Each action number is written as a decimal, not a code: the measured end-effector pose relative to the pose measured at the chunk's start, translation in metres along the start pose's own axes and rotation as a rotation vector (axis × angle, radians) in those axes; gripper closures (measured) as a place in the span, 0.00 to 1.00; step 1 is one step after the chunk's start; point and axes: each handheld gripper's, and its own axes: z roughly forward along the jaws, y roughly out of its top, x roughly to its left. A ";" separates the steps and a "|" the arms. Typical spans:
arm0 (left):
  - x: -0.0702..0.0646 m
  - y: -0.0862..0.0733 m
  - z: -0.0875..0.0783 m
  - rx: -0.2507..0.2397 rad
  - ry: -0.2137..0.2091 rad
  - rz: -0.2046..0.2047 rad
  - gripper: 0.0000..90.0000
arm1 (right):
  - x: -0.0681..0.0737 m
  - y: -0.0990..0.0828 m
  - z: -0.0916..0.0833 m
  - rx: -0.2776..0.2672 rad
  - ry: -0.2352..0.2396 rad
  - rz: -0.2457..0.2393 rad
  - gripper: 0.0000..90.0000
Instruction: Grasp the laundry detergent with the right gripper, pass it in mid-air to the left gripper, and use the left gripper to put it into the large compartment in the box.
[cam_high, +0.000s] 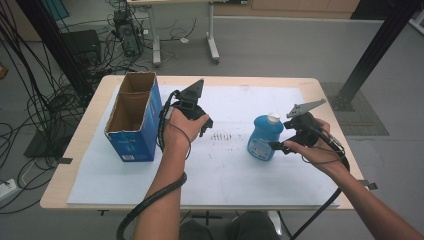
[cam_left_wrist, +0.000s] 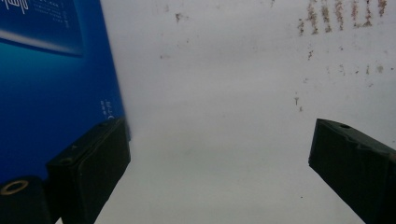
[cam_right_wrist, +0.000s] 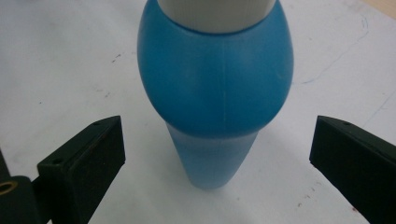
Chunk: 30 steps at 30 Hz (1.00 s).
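**Blue bottle lined up between wide-open jaws**

While the left hand-held gripper (cam_high: 202, 122) sits over the middle of the desk (cam_high: 75, 145), the right hand-held gripper (cam_high: 281, 145) is the one right up against the blue bottle (cam_high: 264, 136). That bottle stands upright on the white sheet (cam_high: 220, 175) on the right half of the desk, white cap (cam_high: 273, 118) on top. From the right gripper view, the bottle (cam_right_wrist: 215, 93) sits dead centre between the two black jaws, which are spread wide with clear gaps on both sides, so nothing is gripped and neither jaw touches the plastic.

Left side: the jaws are just as wide apart and hold nothing. In the left gripper view they point down at bare white sheet (cam_left_wrist: 224, 140) with some brownish speckle marks (cam_left_wrist: 341, 14) off toward the top right. One jaw sits just beside the blue cardboard box (cam_left_wrist: 51, 93); can't tell if it actually touches it.

High view shows that box (cam_high: 134, 117) standing open-topped on the left part of the sheet, two compartments inside, well apart from the bottle. Cables trail off both grippers toward the person's forearms.
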 end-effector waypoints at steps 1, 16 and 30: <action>0.000 0.000 0.000 0.000 -0.001 0.001 0.07 | 0.000 -0.001 0.002 -0.009 -0.002 0.000 0.04; 0.000 0.001 0.003 0.004 -0.002 0.006 0.07 | 0.004 -0.015 0.027 -0.096 -0.026 -0.005 0.03; -0.006 0.001 0.002 -0.009 -0.010 0.012 0.07 | 0.002 -0.019 0.034 -0.126 -0.050 0.017 0.02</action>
